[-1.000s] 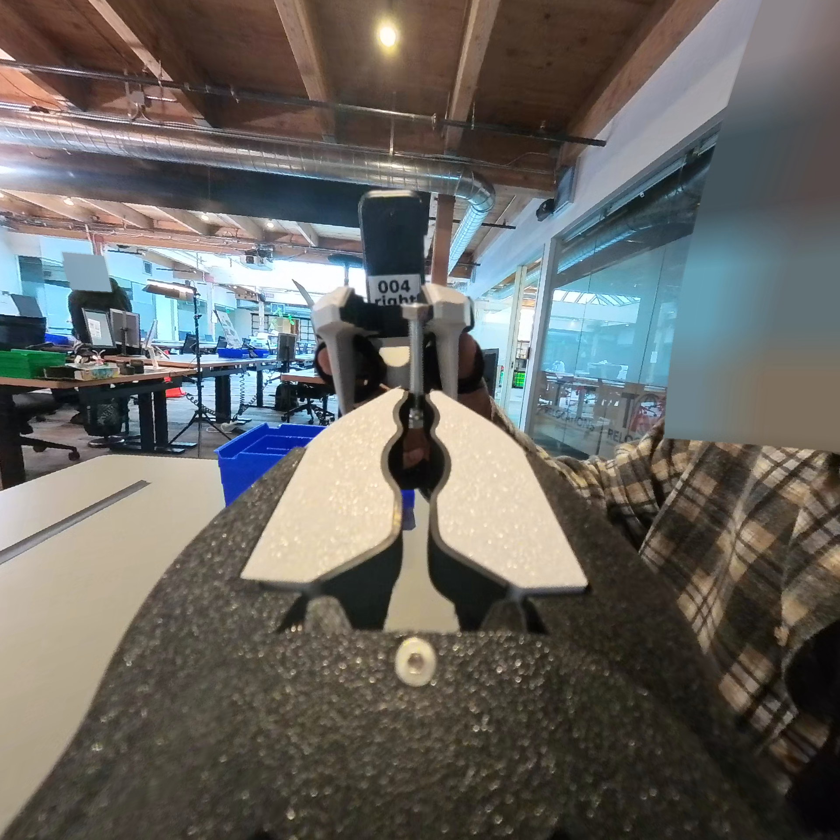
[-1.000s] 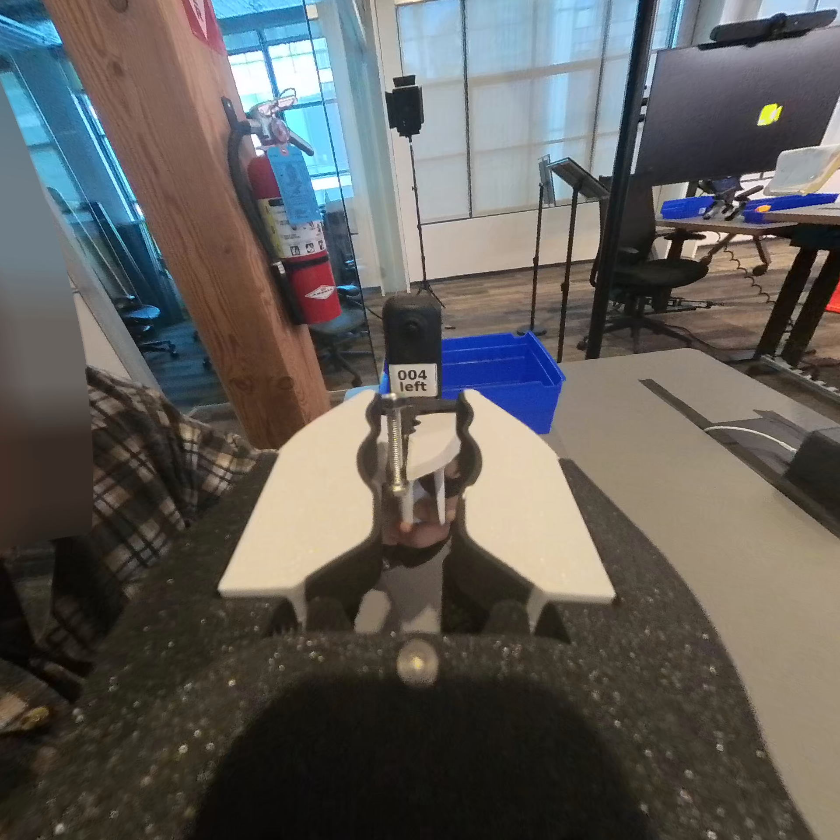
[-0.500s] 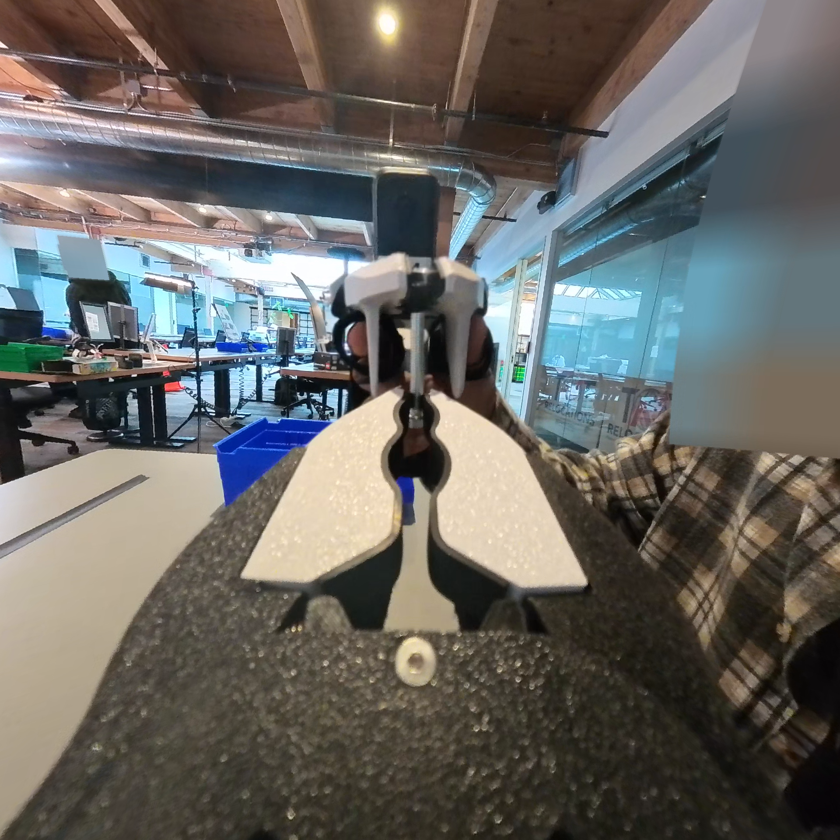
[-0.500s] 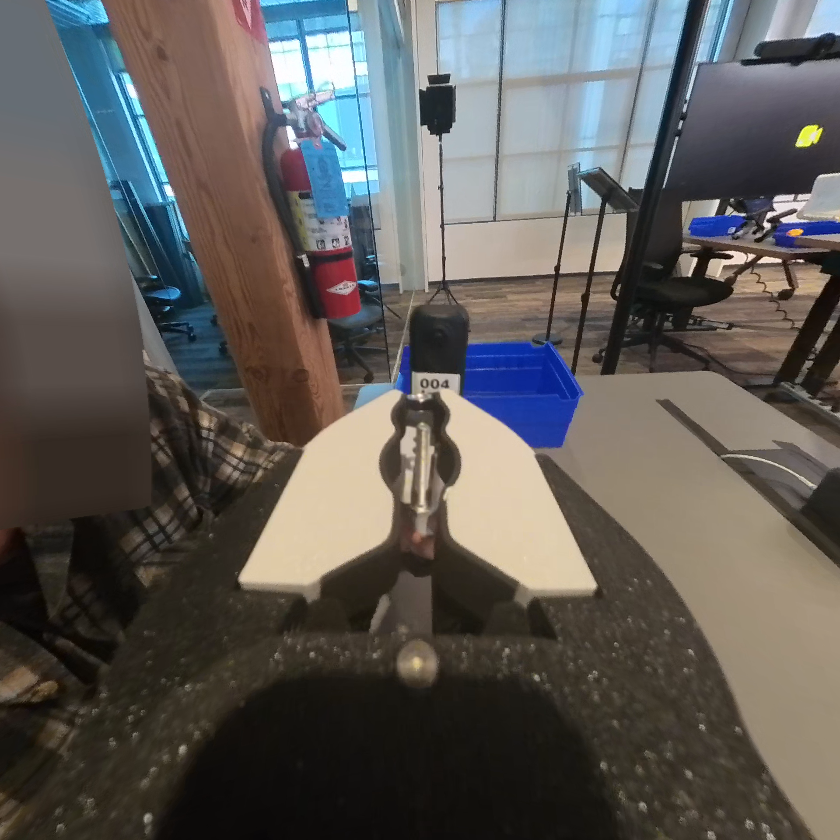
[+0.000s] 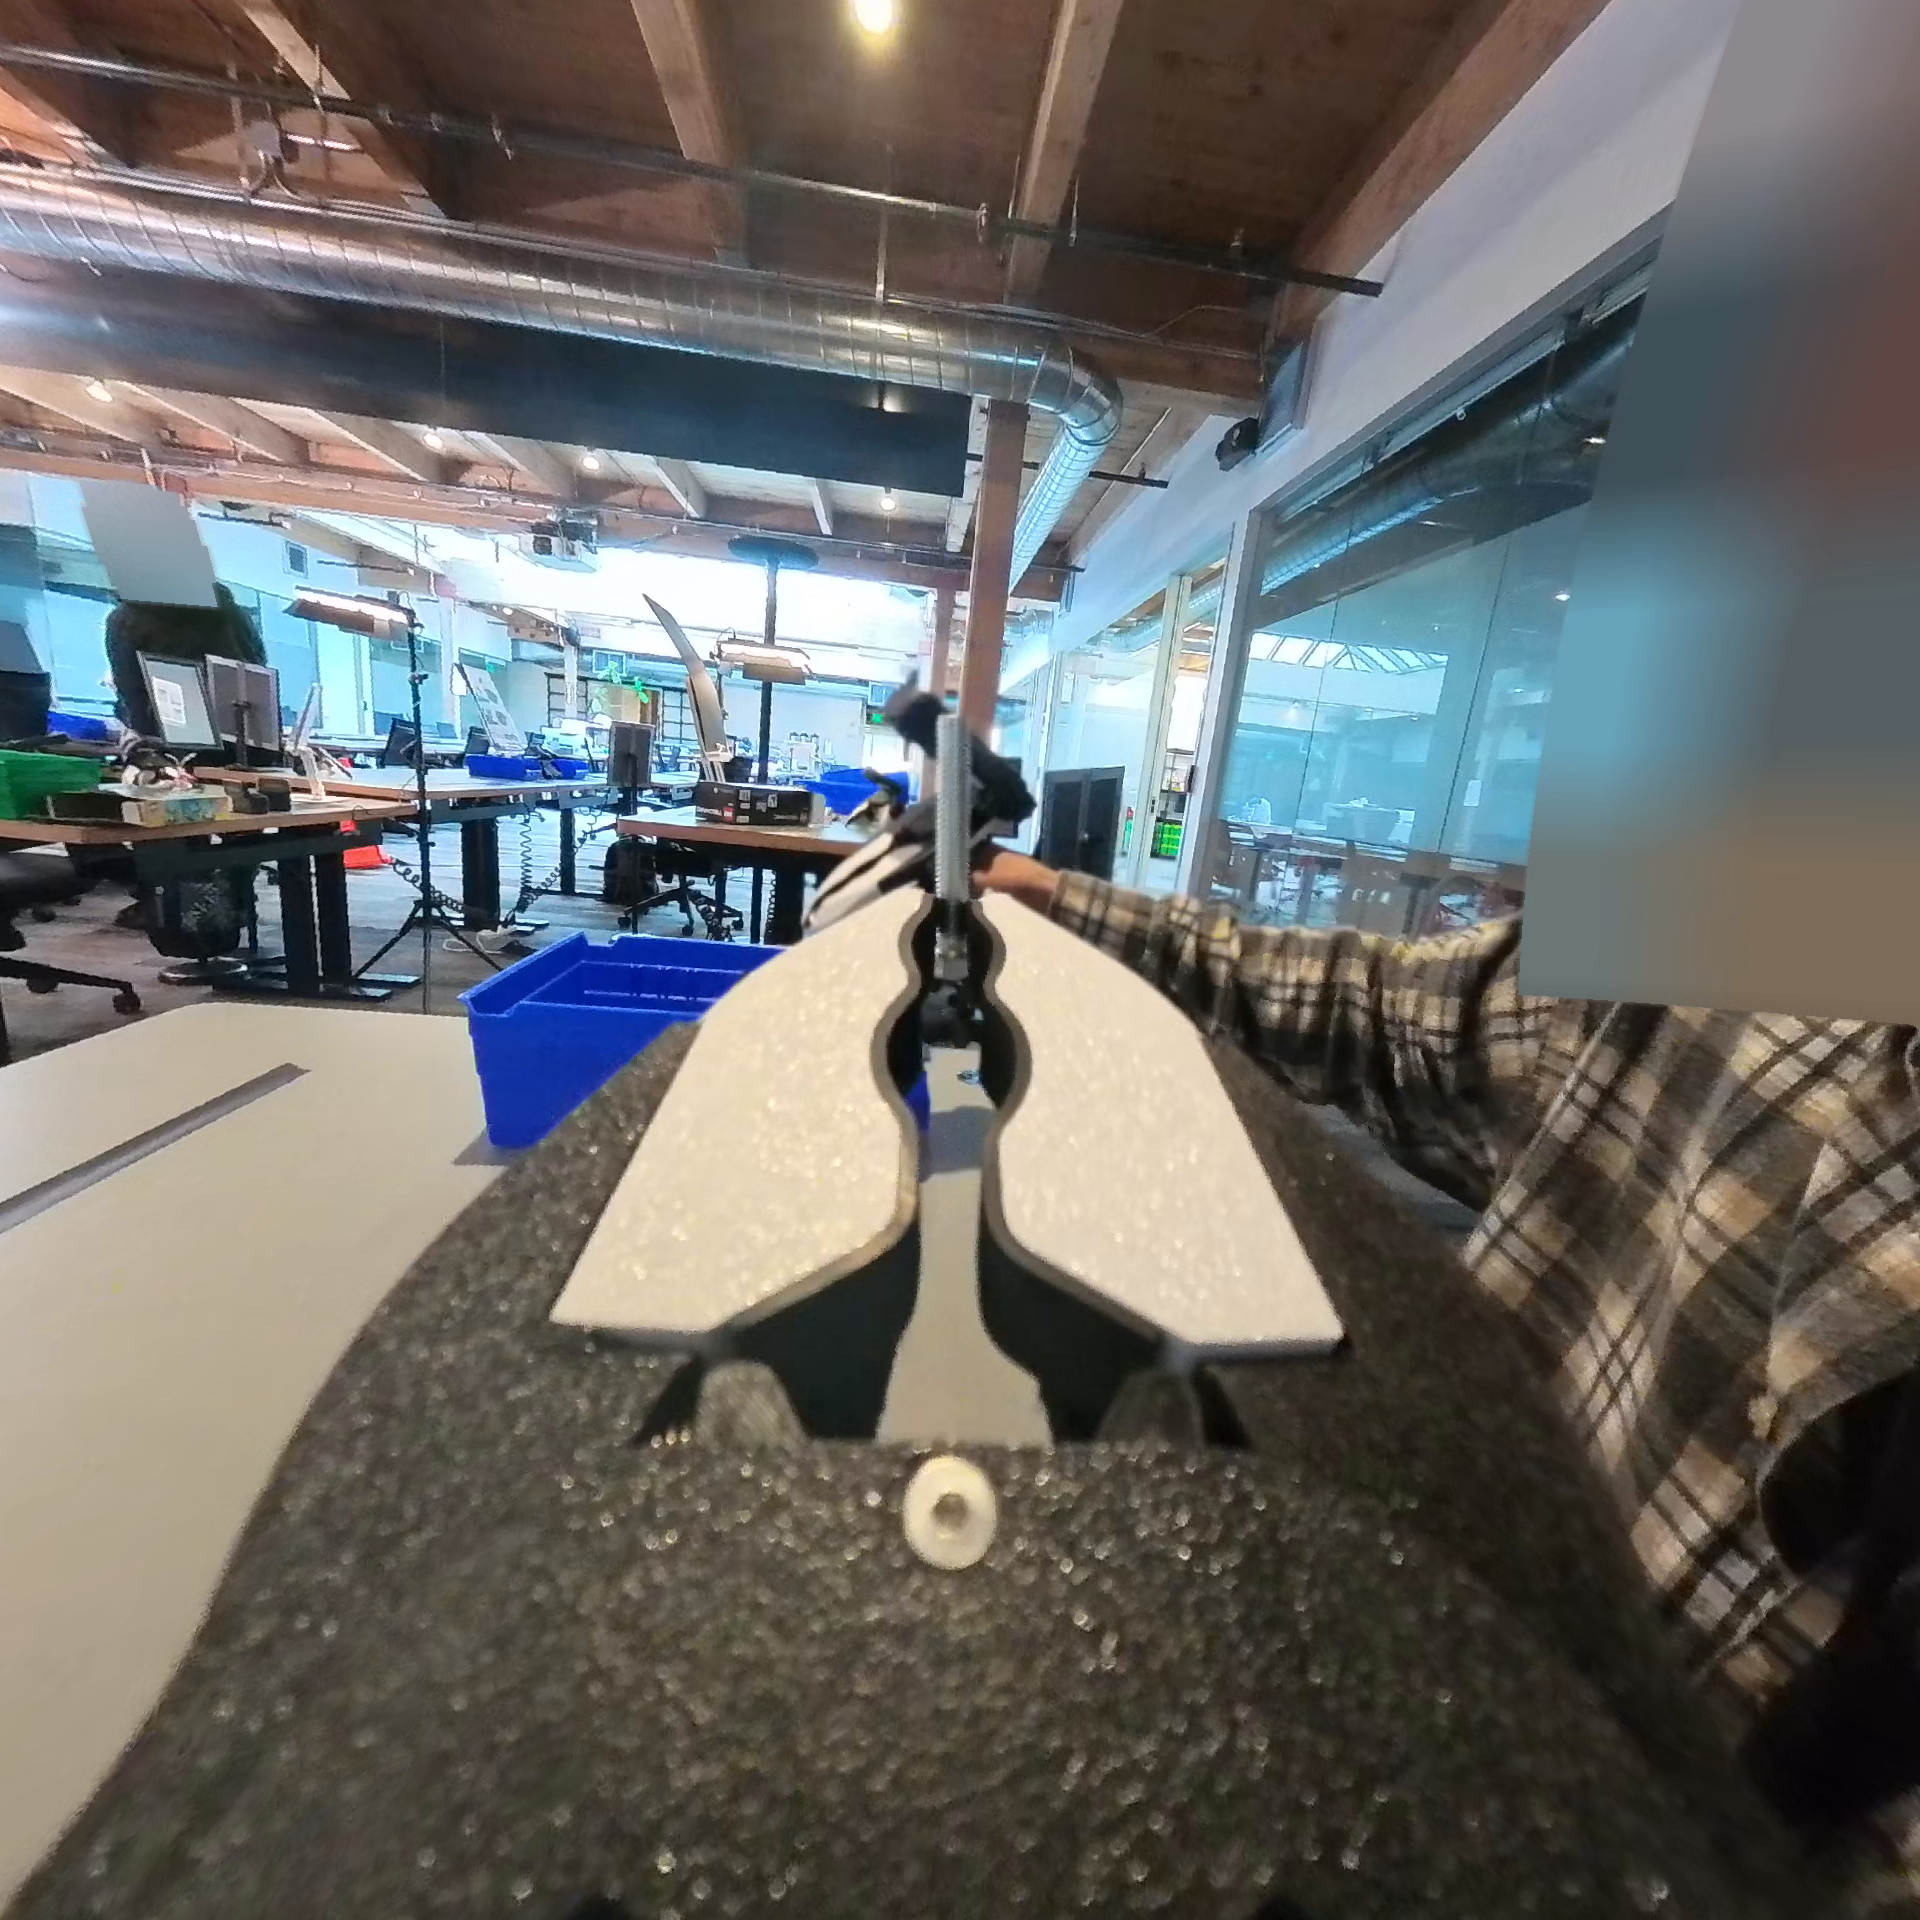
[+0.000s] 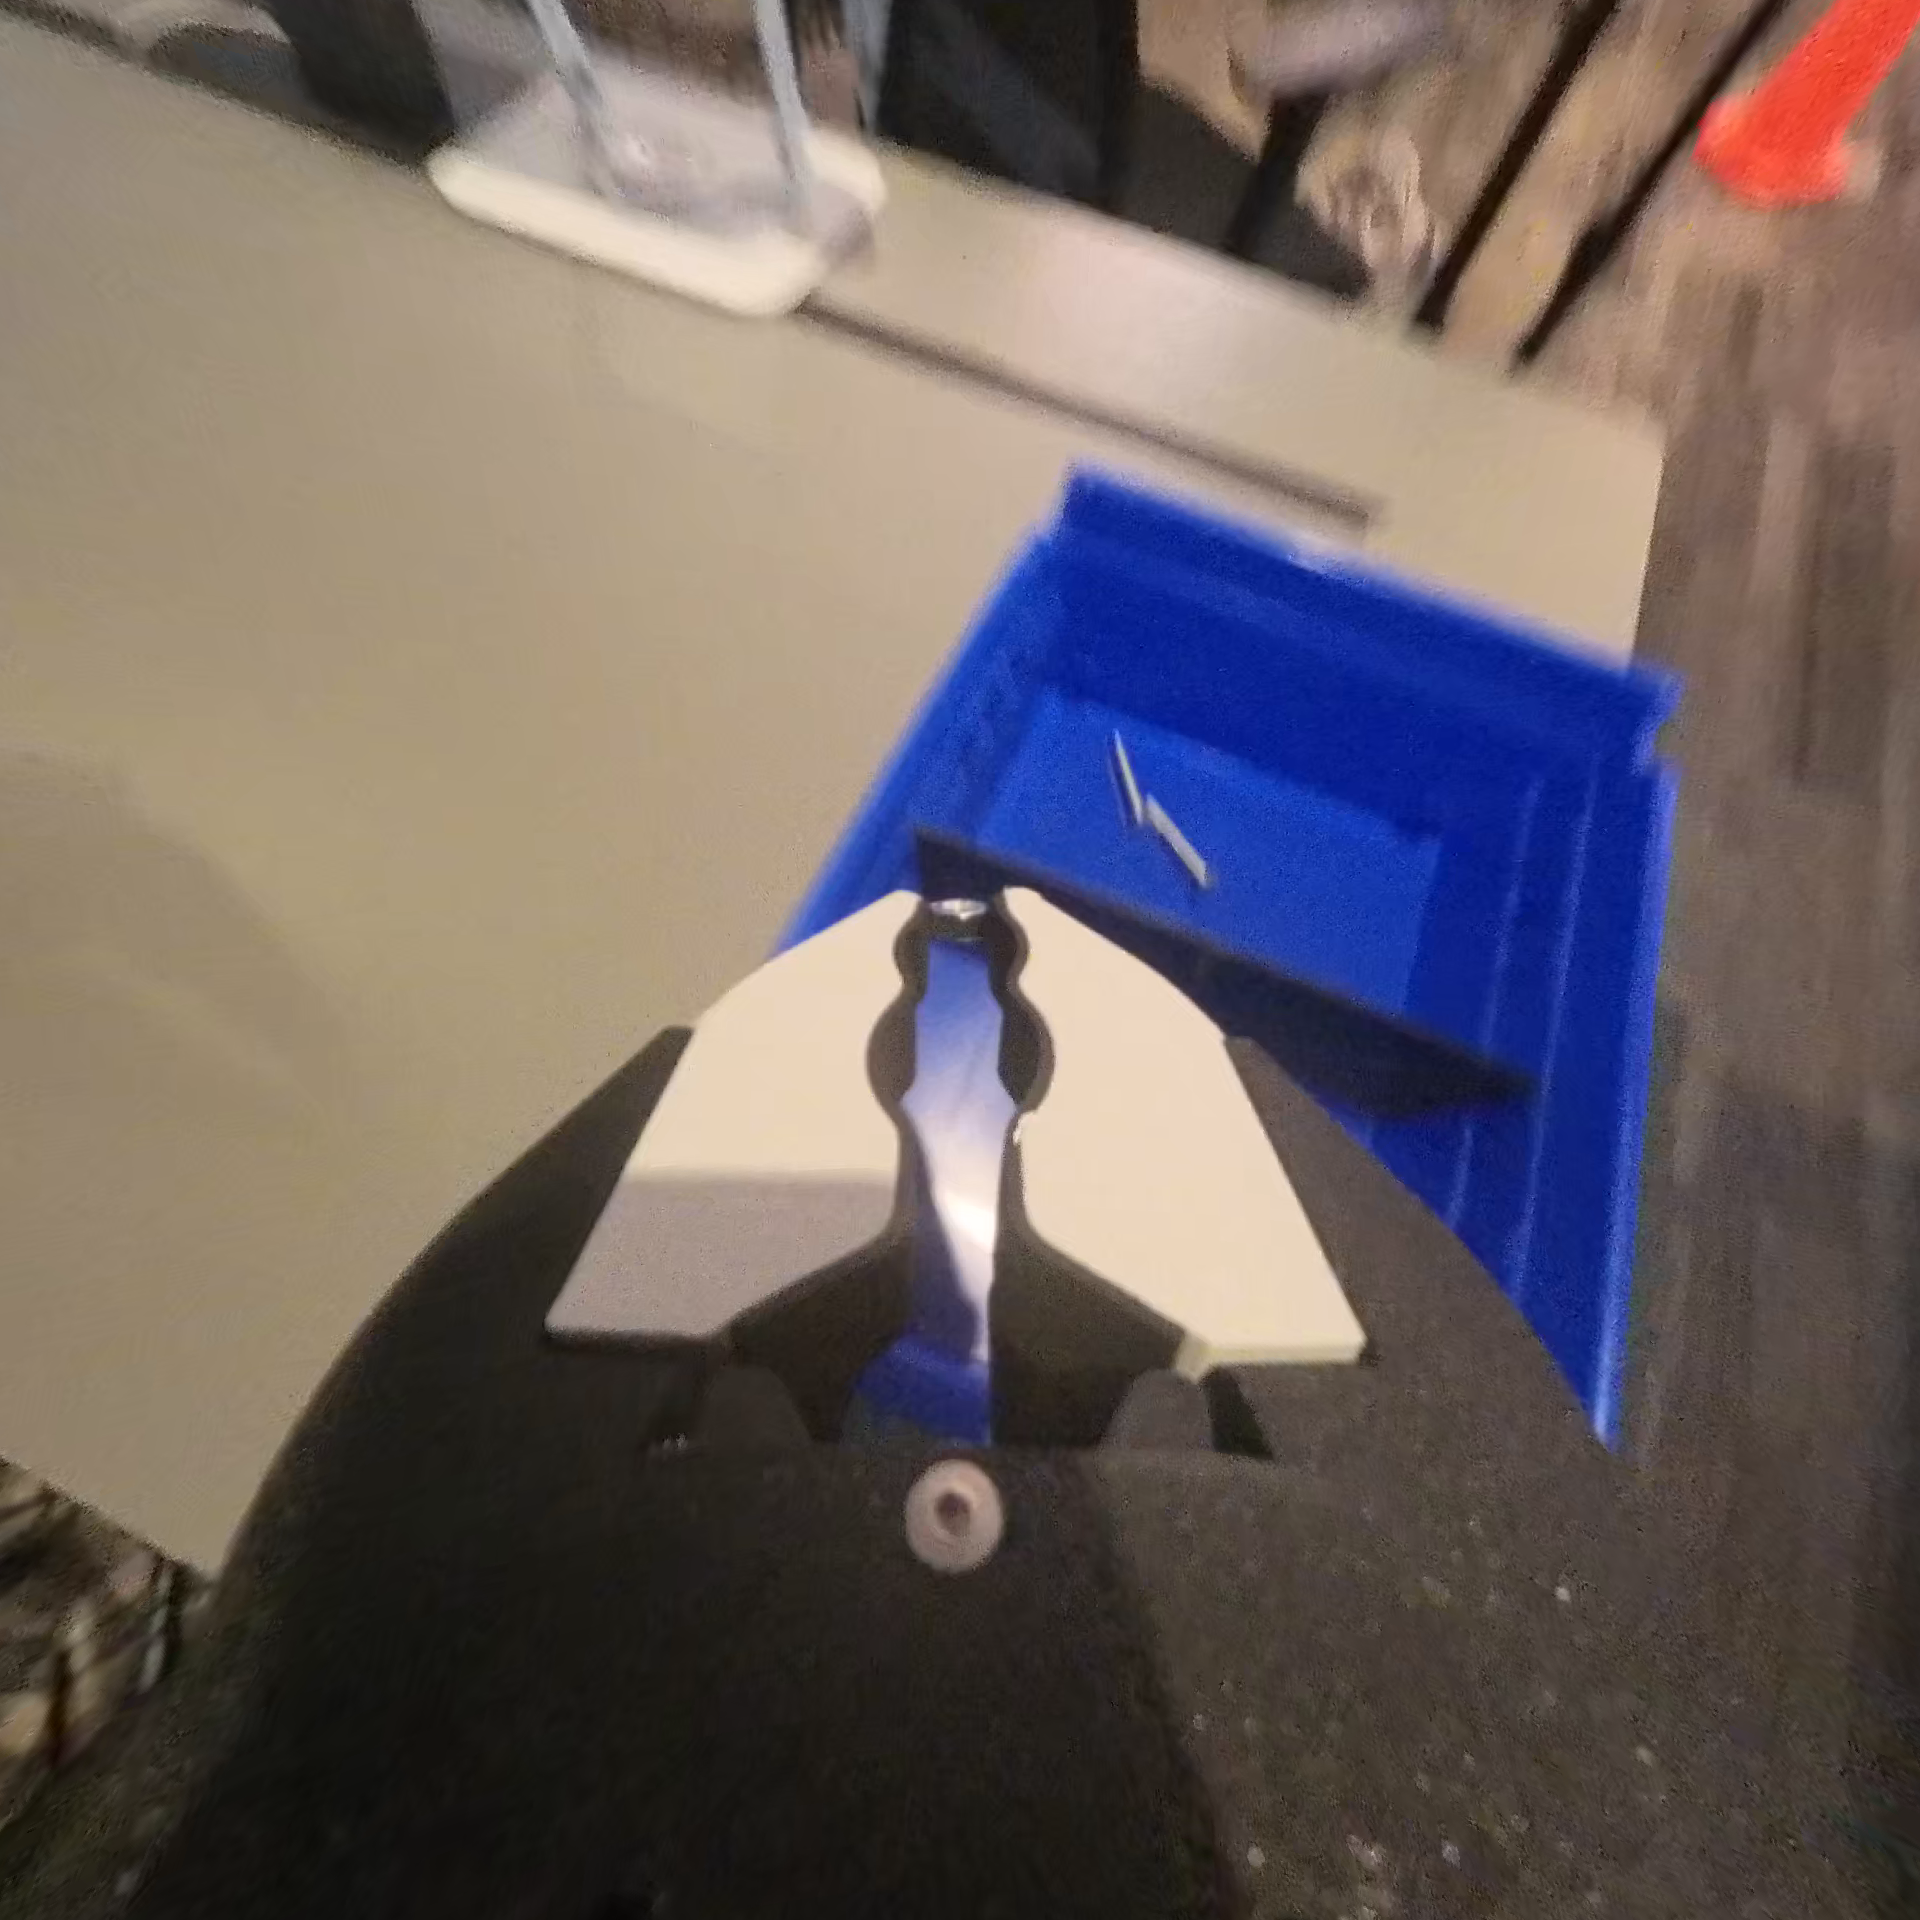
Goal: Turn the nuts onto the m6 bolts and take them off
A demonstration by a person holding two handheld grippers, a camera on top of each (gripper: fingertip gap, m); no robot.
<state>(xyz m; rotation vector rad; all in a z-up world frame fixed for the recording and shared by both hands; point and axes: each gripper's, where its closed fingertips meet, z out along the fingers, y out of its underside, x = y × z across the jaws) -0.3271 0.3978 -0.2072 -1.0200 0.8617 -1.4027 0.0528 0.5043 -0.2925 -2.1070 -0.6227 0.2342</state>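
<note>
The nut is a small silver piece at the very tip of the right tongs, just above the middle of the right wrist view. The two white fingers are closed on it from both sides, so these tongs are clenched on the nut. The picture is blurred, so I cannot tell how firmly it sits.

The bolt is in the left tongs, a little above the middle of the left wrist view. These tongs are clenched on its lower end, and the threaded shaft stands straight up out of the tips. Its long axis is vertical in the frame, and the upper end is free with no nut on it.

Directly beyond the nut, toward the upper right of the right wrist view, lies the blue bin on the pale surface. Two thin silver pieces, probably more bolts, lie on its floor. The right tongs point down at the near corner of the bin, so the nut is nearly over the bin's edge.

I think the nut is already off this bolt, and the next move is to drop it in the bin. For this the right hand is much the nearer one; the nut only needs to go forward and to the right, over the rim.

In the left wrist view the right tongs appear blurred behind the bolt, with a checked sleeve at the right.
</note>
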